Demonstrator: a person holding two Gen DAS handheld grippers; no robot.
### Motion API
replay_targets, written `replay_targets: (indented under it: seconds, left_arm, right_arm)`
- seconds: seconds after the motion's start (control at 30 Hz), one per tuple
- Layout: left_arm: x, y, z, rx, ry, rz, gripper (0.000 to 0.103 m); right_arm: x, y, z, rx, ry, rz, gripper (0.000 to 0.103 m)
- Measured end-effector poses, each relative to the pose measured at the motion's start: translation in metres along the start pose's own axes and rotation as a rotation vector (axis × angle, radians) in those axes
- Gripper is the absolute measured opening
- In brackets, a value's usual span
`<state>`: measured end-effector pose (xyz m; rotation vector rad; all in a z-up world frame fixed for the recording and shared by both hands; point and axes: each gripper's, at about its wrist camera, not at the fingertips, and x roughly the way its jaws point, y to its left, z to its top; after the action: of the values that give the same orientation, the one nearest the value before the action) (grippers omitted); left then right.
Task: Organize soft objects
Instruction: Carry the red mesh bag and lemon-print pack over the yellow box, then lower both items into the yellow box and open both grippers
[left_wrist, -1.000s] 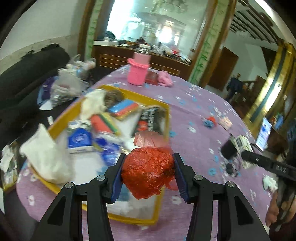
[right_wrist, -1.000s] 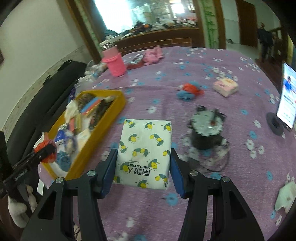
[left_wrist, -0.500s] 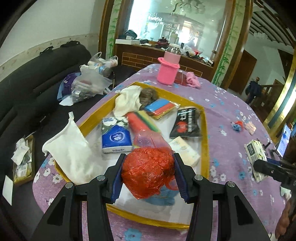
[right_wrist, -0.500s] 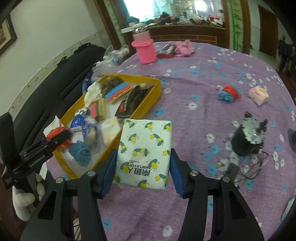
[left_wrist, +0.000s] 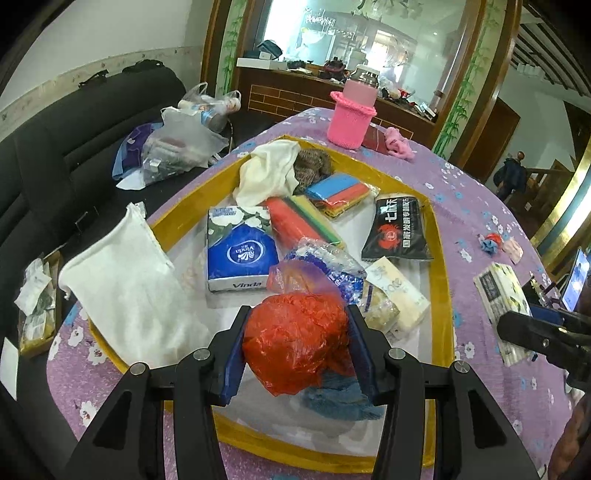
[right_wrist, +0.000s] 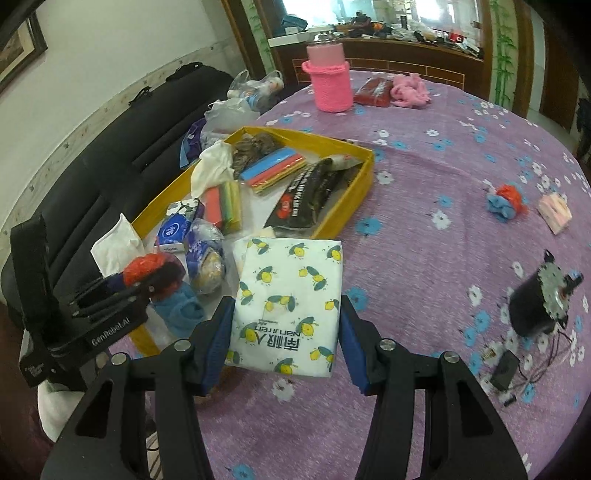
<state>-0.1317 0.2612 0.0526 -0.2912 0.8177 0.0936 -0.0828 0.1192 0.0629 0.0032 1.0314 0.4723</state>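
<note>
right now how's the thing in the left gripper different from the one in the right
The red plastic bag in the left gripper is a crumpled, rounded, translucent ball; the lemon-print tissue pack in the right gripper is a flat white rectangle with printed lettering. The bag hangs over the yellow tray; the pack is beside the tray, over the purple tablecloth. Both are soft and clamped between blue pads.

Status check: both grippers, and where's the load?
Left gripper clamps red bag over yellow tray. Right gripper clamps tissue pack beside tray. Tray crowded.
</note>
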Motion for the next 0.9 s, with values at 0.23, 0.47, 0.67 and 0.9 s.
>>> replay_targets:
  seconds: [0.23, 0.47, 0.67, 0.9]
  left_arm:
    - [0.015, 0.000, -0.002, 0.012, 0.007, -0.005, 0.049]
    - [0.023, -0.004, -0.008, 0.039, 0.001, -0.006, 0.049]
    - [0.027, -0.007, -0.011, 0.060, -0.003, -0.010, 0.049]
    - [0.028, -0.006, -0.013, 0.072, -0.003, -0.020, 0.049]
  right_arm:
    - [0.018, 0.014, 0.019, -0.033, 0.008, -0.001, 0.053]
    - [0.047, 0.030, 0.053, -0.060, 0.025, 0.012, 0.053]
    - [0.078, 0.040, 0.081, -0.078, 0.064, 0.018, 0.053]
    - [0.113, 0.039, 0.100, -0.052, 0.132, 0.025, 0.053]
